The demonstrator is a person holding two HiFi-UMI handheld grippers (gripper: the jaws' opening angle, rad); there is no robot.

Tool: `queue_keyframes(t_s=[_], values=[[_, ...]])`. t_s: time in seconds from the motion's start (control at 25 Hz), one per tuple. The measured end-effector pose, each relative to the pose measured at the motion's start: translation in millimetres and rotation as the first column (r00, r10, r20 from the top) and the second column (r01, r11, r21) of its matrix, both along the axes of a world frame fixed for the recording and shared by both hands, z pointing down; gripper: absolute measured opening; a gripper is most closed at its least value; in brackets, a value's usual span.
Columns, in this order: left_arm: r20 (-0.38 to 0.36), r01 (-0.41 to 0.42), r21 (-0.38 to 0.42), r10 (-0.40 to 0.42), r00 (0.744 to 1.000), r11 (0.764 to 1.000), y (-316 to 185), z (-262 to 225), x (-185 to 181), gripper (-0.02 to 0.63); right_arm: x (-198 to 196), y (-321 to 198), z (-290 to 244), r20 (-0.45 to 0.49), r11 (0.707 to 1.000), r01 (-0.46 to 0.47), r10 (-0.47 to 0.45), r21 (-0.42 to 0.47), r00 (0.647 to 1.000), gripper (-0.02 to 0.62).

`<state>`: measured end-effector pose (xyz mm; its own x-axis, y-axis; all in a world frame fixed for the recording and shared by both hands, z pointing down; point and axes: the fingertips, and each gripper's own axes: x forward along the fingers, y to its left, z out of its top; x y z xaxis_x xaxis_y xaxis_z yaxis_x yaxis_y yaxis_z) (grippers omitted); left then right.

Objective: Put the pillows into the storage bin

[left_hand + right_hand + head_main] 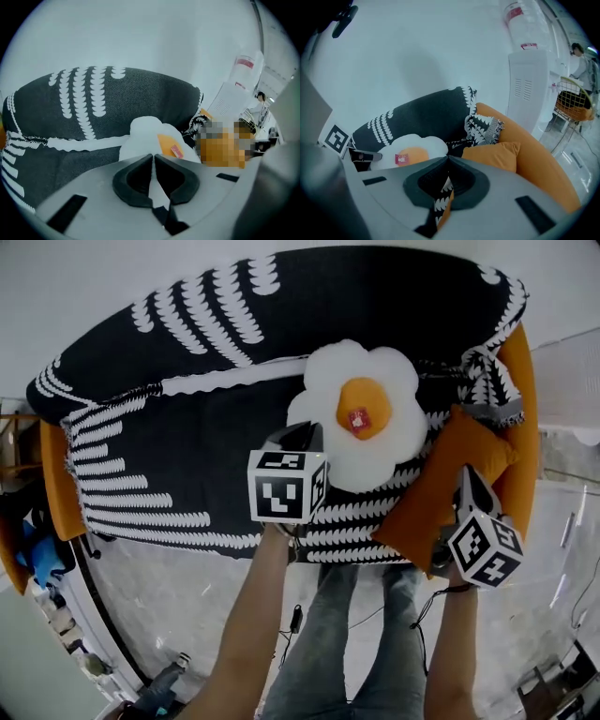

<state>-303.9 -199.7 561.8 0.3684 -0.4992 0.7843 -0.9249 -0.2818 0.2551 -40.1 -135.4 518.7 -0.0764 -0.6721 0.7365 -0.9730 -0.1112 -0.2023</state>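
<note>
At the orange sofa (521, 381), my left gripper (296, 433) is clamped on the near edge of the white fried-egg-shaped plush pillow (361, 413) — my right gripper (466, 480) likewise on the orange rectangular fabric cushion (439, 495) at the sofa's right end — storage bin unseen.

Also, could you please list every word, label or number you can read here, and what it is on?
Red tag on the egg pillow: too small to read.
Red label on the water bottle: blurred, unreadable.
Marker cubes: square code patterns only, no letters.
No text reads clearly.
</note>
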Motion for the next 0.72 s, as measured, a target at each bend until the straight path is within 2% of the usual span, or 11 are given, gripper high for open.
queue_keyframes(t_s=[0.28, 0.72], values=[[-0.034, 0.053, 0.036, -0.052, 0.998, 0.998, 18, -35, 8, 0.015, 10, 14, -31, -0.014, 0.998, 0.043, -0.043, 0.04, 0.999, 0.002], [-0.001, 0.077, 0.125, -0.078, 0.997, 0.989, 35, -111, 27, 0.015, 38, 25, -81, 0.0, 0.995, 0.05, -0.051, 0.09, 0.999, 0.002]])
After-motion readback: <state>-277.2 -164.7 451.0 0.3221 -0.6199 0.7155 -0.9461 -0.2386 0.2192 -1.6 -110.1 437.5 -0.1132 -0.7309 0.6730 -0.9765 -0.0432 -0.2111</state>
